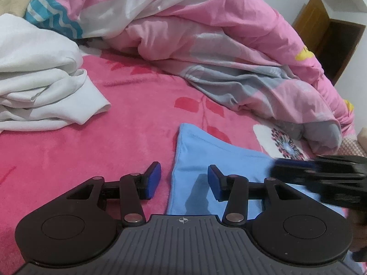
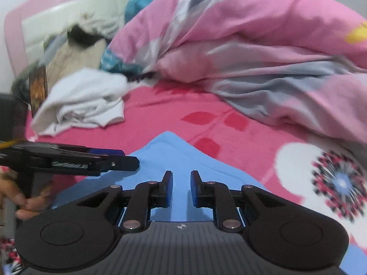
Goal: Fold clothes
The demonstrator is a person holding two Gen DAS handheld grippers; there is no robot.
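A light blue garment (image 1: 206,155) lies flat on the pink bed sheet (image 1: 91,149), one corner pointing away from me. My left gripper (image 1: 184,181) is open and low over the garment's left edge, one pad over the sheet and the other over the blue cloth. Nothing is between its pads. My right gripper (image 2: 182,188) hovers over the blue garment (image 2: 165,151) with a narrow gap between its blue pads and no cloth in them. The right gripper (image 1: 284,169) shows blurred at the right of the left wrist view. In the right wrist view the left gripper (image 2: 128,160) appears side-on.
A crumpled white garment (image 1: 41,87) (image 2: 84,100) lies at the left. Across the far side a bulky pink and grey quilt (image 1: 218,45) (image 2: 252,45) is piled. A hand (image 2: 25,201) holds the left gripper. A wooden door (image 1: 325,34) stands behind the bed.
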